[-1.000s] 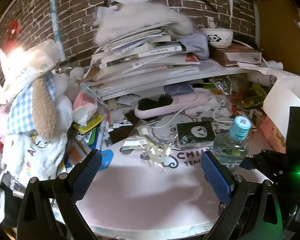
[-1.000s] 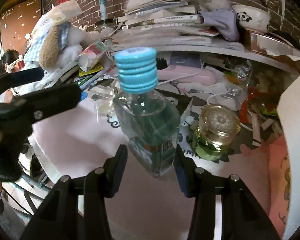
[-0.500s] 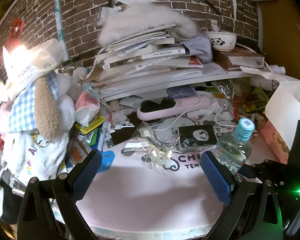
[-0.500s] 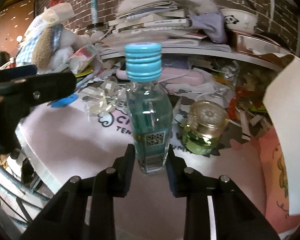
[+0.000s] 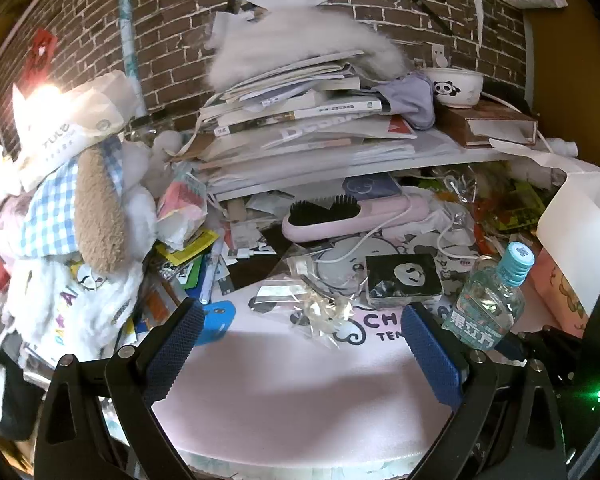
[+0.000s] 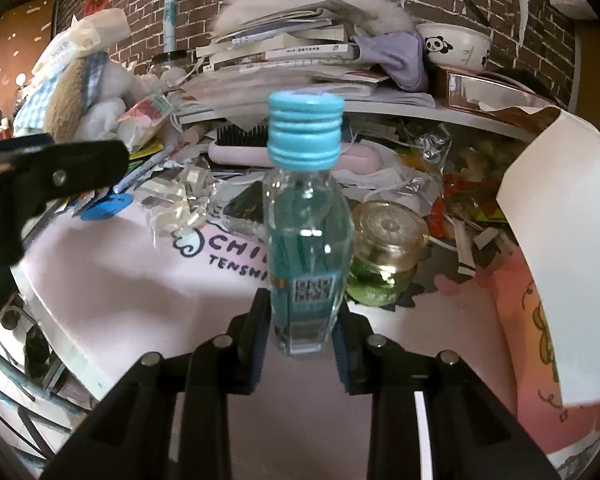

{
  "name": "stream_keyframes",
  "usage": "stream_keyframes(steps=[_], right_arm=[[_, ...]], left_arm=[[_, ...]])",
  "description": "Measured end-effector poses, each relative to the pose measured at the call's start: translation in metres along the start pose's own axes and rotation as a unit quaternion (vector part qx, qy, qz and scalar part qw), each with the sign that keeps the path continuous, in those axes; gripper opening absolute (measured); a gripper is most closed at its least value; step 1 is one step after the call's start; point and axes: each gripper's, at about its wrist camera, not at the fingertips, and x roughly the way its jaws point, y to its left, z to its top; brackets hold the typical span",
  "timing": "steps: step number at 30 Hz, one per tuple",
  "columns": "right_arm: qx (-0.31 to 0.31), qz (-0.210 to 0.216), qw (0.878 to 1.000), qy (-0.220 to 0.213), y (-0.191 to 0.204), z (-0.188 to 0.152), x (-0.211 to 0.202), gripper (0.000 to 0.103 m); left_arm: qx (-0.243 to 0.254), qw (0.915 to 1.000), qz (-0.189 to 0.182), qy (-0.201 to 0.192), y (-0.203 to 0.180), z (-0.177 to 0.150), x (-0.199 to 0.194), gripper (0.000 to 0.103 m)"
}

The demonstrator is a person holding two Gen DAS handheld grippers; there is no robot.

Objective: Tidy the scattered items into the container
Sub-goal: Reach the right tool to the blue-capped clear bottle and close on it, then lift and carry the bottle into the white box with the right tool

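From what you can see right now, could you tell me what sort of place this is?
Probably a cluttered home desk against a brick wall: stacked books, a plush toy and a pink hairbrush.

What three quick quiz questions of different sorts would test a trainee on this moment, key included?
1. True or false: the right gripper is shut on the blue-capped bottle.
2. Which sits beside that bottle in the right wrist view? A) gold-lidded jar B) panda bowl C) hairbrush
3. Fill in: the left gripper is ____ and holds nothing.

Key: 1 true; 2 A; 3 open.
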Motion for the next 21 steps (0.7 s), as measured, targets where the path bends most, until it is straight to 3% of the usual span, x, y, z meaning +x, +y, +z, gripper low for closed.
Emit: stream_keyframes(steps=[13,21], right_arm=[[0.008,0.012,1.0,0.003,-0.001,0.009,0.018,0.024],[0.002,-0.002,1.0,-0.004,0.0,0.006,0.014,0.022]], left_arm=[[0.001,1.0,0.002,0.004,-0.001,0.0,0.005,0.099],[-0.001,1.0,0.003,0.006,0.0,-0.002,0.007,0.099]])
